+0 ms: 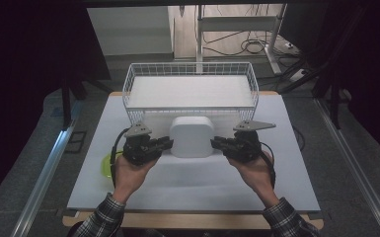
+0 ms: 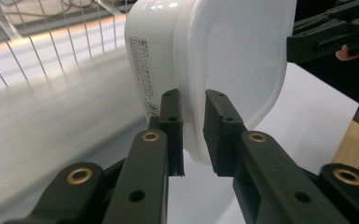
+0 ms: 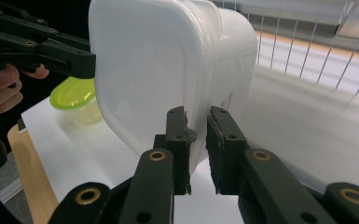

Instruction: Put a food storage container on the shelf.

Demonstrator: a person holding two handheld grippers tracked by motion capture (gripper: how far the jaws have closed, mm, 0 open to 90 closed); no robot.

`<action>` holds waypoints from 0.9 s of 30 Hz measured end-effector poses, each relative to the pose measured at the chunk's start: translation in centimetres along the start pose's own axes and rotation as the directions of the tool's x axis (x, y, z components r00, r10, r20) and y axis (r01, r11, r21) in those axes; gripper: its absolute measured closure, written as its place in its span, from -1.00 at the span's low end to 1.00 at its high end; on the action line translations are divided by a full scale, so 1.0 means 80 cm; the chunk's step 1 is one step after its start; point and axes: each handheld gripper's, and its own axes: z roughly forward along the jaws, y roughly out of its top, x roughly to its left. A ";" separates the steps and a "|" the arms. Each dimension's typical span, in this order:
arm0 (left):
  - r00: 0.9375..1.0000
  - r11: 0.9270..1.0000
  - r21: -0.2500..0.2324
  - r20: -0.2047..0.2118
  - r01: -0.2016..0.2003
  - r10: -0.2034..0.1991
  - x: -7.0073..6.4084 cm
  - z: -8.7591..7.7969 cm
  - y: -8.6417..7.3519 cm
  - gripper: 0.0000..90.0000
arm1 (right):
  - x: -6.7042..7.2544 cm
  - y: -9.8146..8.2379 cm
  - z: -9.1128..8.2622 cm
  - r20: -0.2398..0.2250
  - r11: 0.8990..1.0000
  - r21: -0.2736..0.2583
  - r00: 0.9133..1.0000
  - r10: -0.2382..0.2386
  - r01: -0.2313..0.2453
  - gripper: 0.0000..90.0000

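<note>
A white lidded plastic container [image 1: 192, 136] hangs above the white tabletop, just in front of the wire basket [image 1: 128, 84]. My left gripper [image 1: 169, 143] is shut on the container's left rim [image 2: 193, 126], one jaw on each face of the lid edge. From the other side my right gripper [image 1: 214, 142] is shut on the right rim [image 3: 196, 135]. In the left gripper view the container [image 2: 214, 56] stands on edge with a printed label on its side, and the right gripper's jaws touch its far edge. The right gripper view has the same container [image 3: 158, 70] with the left gripper at its far side.
The white wire basket [image 3: 307, 51] stands at the back of the white board [image 1: 192, 182], close behind the container. A yellow-green lidded cup [image 3: 76, 99] sits at the board's left, beside my left hand [image 1: 128, 173]. The wooden table edge [image 1: 192, 219] runs along the front.
</note>
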 end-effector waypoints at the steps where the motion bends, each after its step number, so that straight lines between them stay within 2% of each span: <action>1: 1.000 1.000 -0.009 -0.003 -0.005 0.005 0.001 -0.003 0.008 0.76 | 0.000 0.011 -0.002 -0.002 1.000 -0.010 1.000 -0.004 0.004 0.76; 3: 1.000 1.000 -0.014 -0.004 -0.007 0.007 0.002 -0.005 0.013 0.76 | -0.001 0.014 -0.002 0.000 1.000 -0.014 1.000 -0.006 0.006 0.76; 5: 1.000 1.000 -0.028 -0.007 -0.012 0.012 0.004 -0.010 0.026 0.76 | -0.002 0.029 -0.005 -0.001 0.999 -0.031 1.000 -0.010 0.010 0.76; 6: 1.000 1.000 -0.028 -0.007 -0.012 0.012 0.004 -0.010 0.026 0.76 | -0.002 0.029 -0.005 -0.001 0.999 -0.031 1.000 -0.010 0.010 0.76; 8: 1.000 0.999 -0.042 -0.011 -0.018 0.017 0.005 -0.015 0.040 0.76 | -0.003 0.043 -0.008 -0.001 0.999 -0.045 1.000 -0.014 0.013 0.75; 9: 1.000 0.999 -0.042 -0.011 -0.018 0.017 0.005 -0.015 0.040 0.76 | -0.003 0.043 -0.008 -0.001 0.999 -0.045 1.000 -0.014 0.013 0.75; 14: 0.999 0.997 -0.066 -0.027 -0.032 0.030 0.006 -0.026 0.064 0.76 | -0.006 0.068 -0.013 -0.012 0.997 -0.074 0.999 -0.031 0.030 0.75; 18: 0.999 0.996 -0.075 -0.034 -0.042 0.040 0.008 -0.031 0.079 0.76 | -0.006 0.083 -0.015 -0.001 0.995 -0.085 0.999 -0.048 0.048 0.75; 27: 0.998 0.995 -0.087 -0.039 -0.056 0.053 0.018 -0.033 0.105 0.77 | -0.014 0.114 -0.015 0.003 0.994 -0.100 0.999 -0.044 0.044 0.75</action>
